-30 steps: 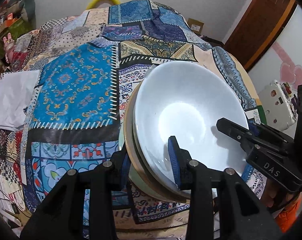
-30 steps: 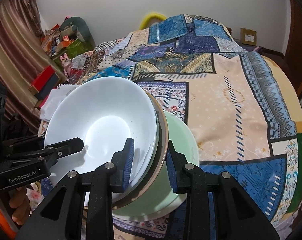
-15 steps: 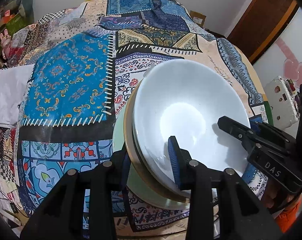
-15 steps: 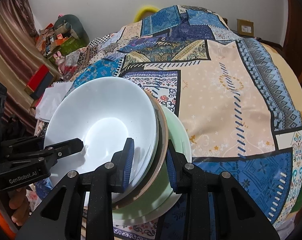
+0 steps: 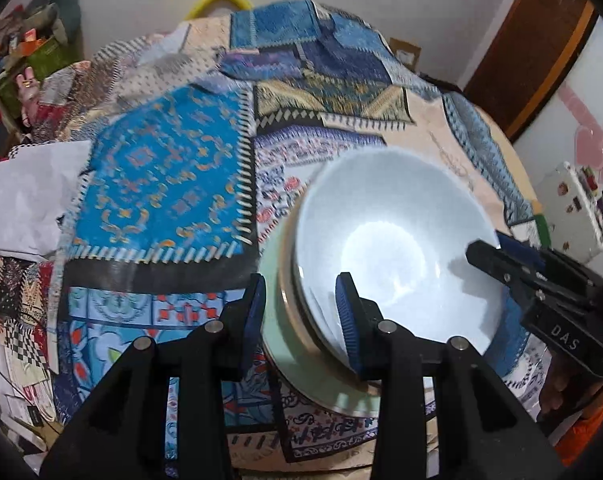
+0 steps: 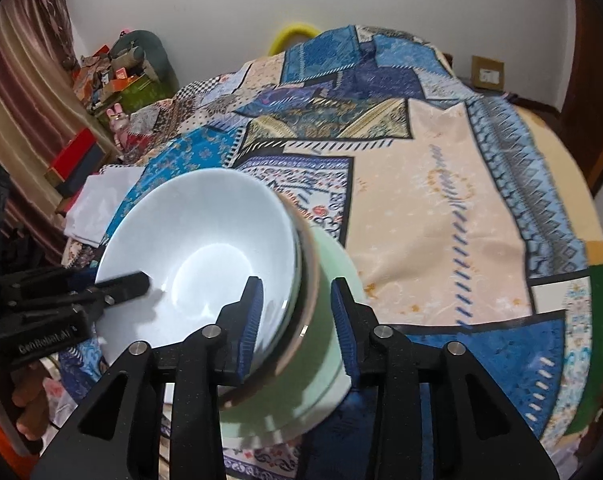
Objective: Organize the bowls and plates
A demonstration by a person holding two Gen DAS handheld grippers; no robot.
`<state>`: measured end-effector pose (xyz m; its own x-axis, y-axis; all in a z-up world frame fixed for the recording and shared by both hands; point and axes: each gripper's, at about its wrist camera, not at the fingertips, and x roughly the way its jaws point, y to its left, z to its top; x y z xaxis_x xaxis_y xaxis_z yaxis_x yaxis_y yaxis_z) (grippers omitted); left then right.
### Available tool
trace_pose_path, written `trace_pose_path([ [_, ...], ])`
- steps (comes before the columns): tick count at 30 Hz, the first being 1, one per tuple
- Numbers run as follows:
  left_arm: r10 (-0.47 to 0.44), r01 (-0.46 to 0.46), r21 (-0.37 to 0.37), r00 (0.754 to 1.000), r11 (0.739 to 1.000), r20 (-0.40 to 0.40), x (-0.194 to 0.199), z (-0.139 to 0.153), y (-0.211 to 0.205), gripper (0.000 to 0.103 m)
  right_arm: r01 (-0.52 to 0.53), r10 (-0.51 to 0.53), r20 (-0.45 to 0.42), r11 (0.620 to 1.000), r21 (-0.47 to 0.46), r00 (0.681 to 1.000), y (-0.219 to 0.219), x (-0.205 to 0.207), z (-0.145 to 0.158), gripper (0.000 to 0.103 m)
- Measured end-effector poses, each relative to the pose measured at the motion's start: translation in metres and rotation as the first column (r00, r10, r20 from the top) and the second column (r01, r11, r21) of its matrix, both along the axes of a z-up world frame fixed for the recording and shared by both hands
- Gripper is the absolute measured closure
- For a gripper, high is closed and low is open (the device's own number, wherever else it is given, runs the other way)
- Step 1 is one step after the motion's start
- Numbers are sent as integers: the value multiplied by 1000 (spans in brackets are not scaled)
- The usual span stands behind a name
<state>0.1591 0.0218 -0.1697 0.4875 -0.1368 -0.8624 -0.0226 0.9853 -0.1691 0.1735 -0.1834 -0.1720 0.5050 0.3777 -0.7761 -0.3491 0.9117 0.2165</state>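
Note:
A stack of dishes is held between both grippers above a patchwork-covered table: a white bowl (image 5: 397,252) on top, a brown-rimmed dish under it, a pale green plate (image 5: 277,328) at the bottom. My left gripper (image 5: 301,320) is shut on the stack's left rim. My right gripper (image 6: 295,324) is shut on the stack's right rim, where the white bowl (image 6: 205,256) and the green plate (image 6: 321,320) show. The right gripper also shows in the left wrist view (image 5: 497,256), and the left gripper in the right wrist view (image 6: 121,284).
The patchwork cloth (image 6: 441,200) covers a round table. A white folded cloth (image 5: 29,196) lies at the table's left edge. Boxes and clutter (image 6: 109,76) stand by the far left wall. A white box (image 5: 573,208) sits off the right edge, near a brown door (image 5: 541,40).
Both grippers have risen with the stack, which hangs higher above the cloth, and the views have tilted up toward the far wall. The grip on the rims is unchanged.

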Motion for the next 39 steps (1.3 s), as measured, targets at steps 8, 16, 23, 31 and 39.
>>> trace_pose_path([
  [8, 25, -27, 8, 980, 1000, 195, -31, 63, 3, 61, 17, -18, 137, 1000, 8, 990, -6, -24, 44, 50],
  [16, 11, -18, 13, 914, 1000, 405, -72, 126, -9, 52, -6, -13, 300, 998, 62, 954, -6, -57, 95, 30],
  [23, -5, -10, 26, 856, 1000, 516, -101, 156, -16, 48, -17, -20, 386, 996, 90, 922, -9, -78, 120, 28],
  [31, -6, -33, 53, 792, 998, 611, -127, 173, -20, 31, 1, -42, 502, 997, 81, 864, -11, -100, 143, 25],
  [39, 2, -70, 73, 738, 995, 675, -146, 180, -24, 6, -5, -49, 565, 996, 93, 824, -9, -112, 154, 13],
])
